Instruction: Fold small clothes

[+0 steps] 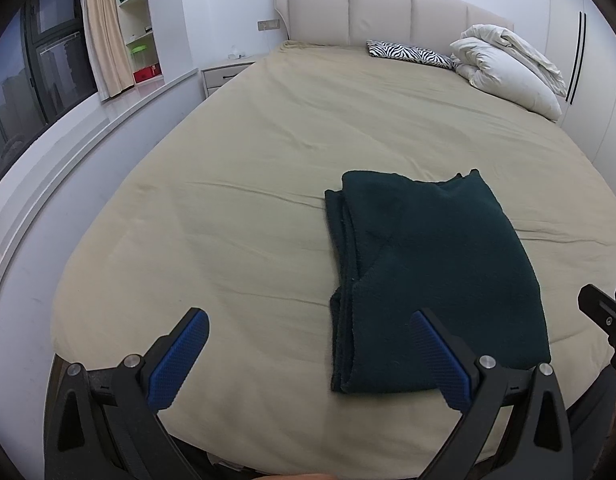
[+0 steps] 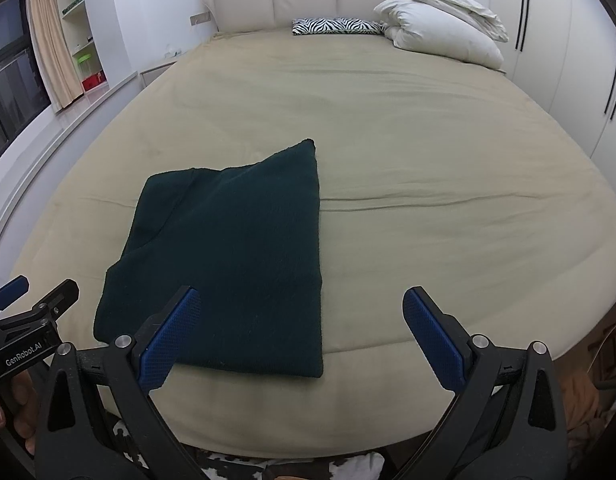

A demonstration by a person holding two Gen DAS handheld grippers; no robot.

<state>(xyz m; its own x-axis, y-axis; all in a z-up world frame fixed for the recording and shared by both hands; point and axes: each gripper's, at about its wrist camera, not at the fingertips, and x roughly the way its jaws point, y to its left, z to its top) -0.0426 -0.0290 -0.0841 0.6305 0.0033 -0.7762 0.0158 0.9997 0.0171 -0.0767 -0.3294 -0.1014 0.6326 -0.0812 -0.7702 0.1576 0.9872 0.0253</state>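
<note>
Bedroom, beige bed sheet [image 1: 267,160] covering the whole bed. Dark green folded garment [image 1: 432,280] is lying flat near the foot edge of the bed, layered edges showing along its left side. Left gripper [image 1: 308,354] is hovering above the foot edge, jaws spread wide, holding nothing; its right finger is overlapping the garment's near-left corner in view. Right gripper [image 2: 299,330] is also gaping wide and empty, garment sitting ahead-left of it. Zebra pillow [image 1: 410,54] and bundled white duvet [image 1: 508,64] are sitting by the headboard [image 1: 380,8].
</note>
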